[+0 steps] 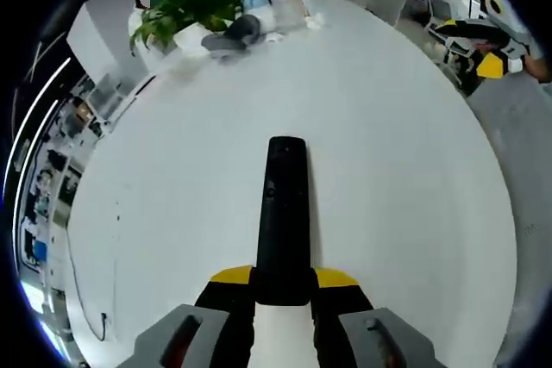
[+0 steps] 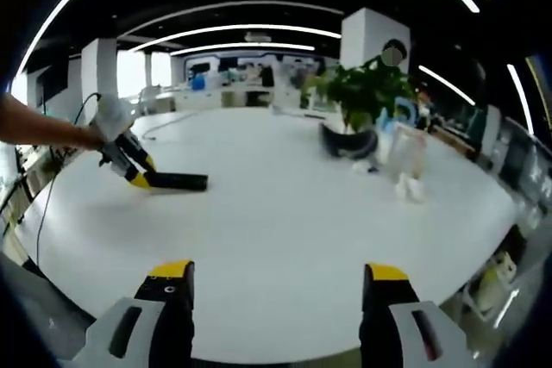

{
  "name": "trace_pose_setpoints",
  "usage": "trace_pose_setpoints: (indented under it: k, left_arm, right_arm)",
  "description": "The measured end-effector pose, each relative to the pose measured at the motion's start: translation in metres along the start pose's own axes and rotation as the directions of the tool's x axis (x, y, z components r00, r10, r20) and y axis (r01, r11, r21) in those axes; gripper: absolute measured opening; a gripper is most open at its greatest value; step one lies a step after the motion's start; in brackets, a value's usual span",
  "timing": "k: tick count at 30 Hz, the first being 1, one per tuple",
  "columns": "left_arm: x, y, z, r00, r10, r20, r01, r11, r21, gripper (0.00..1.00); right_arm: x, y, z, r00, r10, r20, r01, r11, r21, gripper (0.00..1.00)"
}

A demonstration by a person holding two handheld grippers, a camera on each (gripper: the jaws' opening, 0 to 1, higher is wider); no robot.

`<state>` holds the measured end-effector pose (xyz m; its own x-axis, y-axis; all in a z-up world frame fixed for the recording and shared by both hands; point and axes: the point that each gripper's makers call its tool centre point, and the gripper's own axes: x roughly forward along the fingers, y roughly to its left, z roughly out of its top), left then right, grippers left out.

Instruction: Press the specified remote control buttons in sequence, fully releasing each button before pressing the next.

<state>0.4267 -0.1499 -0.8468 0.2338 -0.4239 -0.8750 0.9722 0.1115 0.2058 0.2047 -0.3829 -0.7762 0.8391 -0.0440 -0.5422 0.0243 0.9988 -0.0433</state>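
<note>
The black remote control (image 1: 283,213) is pinched at its near end between the yellow-tipped jaws of the left gripper (image 1: 283,286), lying lengthwise on the white table (image 1: 405,170). The right gripper (image 2: 278,286) is held with jaws spread, nothing between them. A potted plant (image 2: 366,92) stands far right, possibly beside a dark tray

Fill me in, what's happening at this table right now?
A person is working with two handheld grippers over a large white table. The left gripper is shut on the near end of a slim black remote control, which points out across the table. The right gripper hangs open and apart from it, holding nothing and pressing no button yet. A leafy green potted plant stands at the far side.
</note>
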Motion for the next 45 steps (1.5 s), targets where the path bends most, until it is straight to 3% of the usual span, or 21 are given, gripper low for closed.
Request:
trace_pose_setpoints:
  k: [13,28,33,38,40,45]
  left_arm:
    - [0.016,0.048,0.0,0.999,0.015,-0.044,-0.012,0.999,0.051,0.23]
    - [0.03,0.071,0.003,0.998,0.021,-0.066,-0.017,0.998,0.055,0.23]
    - [0.032,0.07,0.003,0.998,-0.015,-0.053,0.017,0.999,0.044,0.24]
    - [0.032,0.071,0.003,0.999,-0.023,-0.037,0.023,1.0,0.003,0.25]
    - [0.032,0.071,0.001,0.999,-0.029,-0.045,0.026,0.997,-0.07,0.25]
    - [0.031,0.083,-0.001,0.997,0.042,-0.063,-0.049,0.991,-0.122,0.38]
  right_arm:
    - [0.001,0.002,-0.003,1.0,0.014,-0.016,-0.014,1.0,0.021,0.77]
    - [0.002,0.002,-0.009,0.999,0.015,-0.048,-0.014,1.0,0.021,0.75]
    - [0.001,0.002,-0.01,0.998,0.016,-0.052,-0.015,1.0,0.02,0.74]
    - [0.001,0.003,-0.011,0.998,0.02,-0.056,-0.019,1.0,0.02,0.73]
    - [0.001,0.002,-0.01,0.998,0.019,-0.053,-0.018,1.0,0.017,0.73]
    - [0.001,0.003,-0.009,0.999,0.022,-0.049,-0.021,1.0,0.015,0.75]
